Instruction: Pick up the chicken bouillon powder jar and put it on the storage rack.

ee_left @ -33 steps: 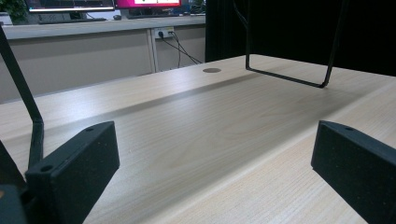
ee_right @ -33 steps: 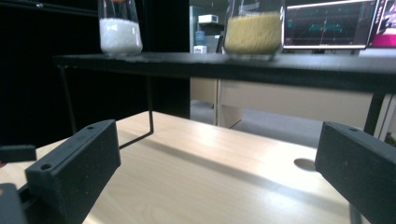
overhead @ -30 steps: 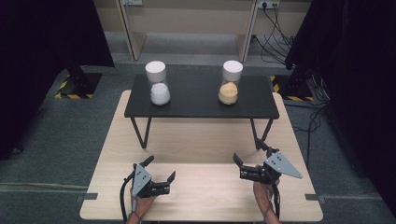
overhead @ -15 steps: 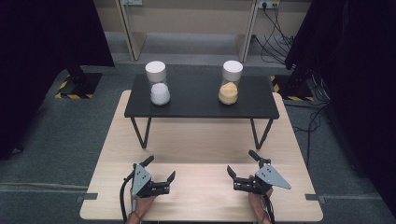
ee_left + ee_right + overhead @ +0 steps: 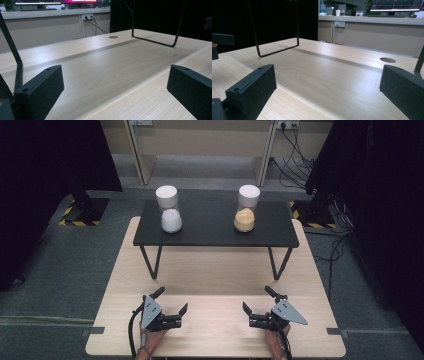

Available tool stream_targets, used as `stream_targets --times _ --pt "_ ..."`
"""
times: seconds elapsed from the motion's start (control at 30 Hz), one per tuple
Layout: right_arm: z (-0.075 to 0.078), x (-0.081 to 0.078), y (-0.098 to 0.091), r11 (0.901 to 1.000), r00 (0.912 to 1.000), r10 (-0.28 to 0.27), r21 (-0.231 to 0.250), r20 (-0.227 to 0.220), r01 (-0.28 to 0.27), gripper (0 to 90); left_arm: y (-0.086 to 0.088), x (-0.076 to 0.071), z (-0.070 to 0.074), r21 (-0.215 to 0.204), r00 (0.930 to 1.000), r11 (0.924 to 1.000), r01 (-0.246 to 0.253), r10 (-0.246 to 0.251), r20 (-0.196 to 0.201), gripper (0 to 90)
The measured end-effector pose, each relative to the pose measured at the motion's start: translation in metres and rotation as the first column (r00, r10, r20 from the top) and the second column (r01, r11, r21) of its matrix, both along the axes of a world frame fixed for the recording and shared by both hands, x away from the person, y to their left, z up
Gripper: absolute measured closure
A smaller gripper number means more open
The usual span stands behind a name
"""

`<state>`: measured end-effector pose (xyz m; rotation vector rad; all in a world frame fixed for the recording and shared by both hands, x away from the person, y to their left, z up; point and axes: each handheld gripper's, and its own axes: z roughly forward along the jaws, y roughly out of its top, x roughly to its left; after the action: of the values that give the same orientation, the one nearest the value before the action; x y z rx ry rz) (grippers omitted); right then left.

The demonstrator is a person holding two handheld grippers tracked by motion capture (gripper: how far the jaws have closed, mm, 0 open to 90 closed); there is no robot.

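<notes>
Both claws, left claw [image 5: 170, 312] and right claw [image 5: 260, 312], rest wide open and empty on the near worktop [image 5: 215, 270], apparently at the start position; the next move probably calls for reaching to the far jars, white-filled jar [image 5: 169, 210] left and yellow-filled jar [image 5: 246, 209] right, on the black stand [image 5: 215, 232].

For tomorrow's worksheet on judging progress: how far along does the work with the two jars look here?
Nothing looks done: the jar of white powder and the jar of yellow powder stand capped on the black shelf. Nothing is in hand: the left gripper and right gripper rest open on the wooden table. Any jar handling remains.
</notes>
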<state>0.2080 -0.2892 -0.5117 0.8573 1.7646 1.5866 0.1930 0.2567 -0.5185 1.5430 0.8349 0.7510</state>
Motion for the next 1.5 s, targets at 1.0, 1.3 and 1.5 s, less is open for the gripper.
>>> stream_targets --times 1.0,1.3,1.5 --pt "0.0019 -0.0019 0.0045 0.9992 0.9999 -0.004 -0.039 0.012 0.004 0.5 -0.0005 -0.0008 0.0002 0.002 1.0000 1.0000 -0.002 0.002 0.000 0.2" --pt "0.0021 -0.0013 0.0042 0.9993 1.0000 -0.002 -0.038 0.008 0.002 0.5 -0.0011 -0.0012 0.0004 0.006 1.0000 1.0000 -0.001 0.001 0.002 0.2" --pt "0.0022 -0.0015 0.0046 0.9991 0.9999 -0.003 -0.041 0.009 0.004 0.5 -0.0012 -0.0011 0.0005 0.007 1.0000 1.0000 -0.001 0.001 0.001 0.2"
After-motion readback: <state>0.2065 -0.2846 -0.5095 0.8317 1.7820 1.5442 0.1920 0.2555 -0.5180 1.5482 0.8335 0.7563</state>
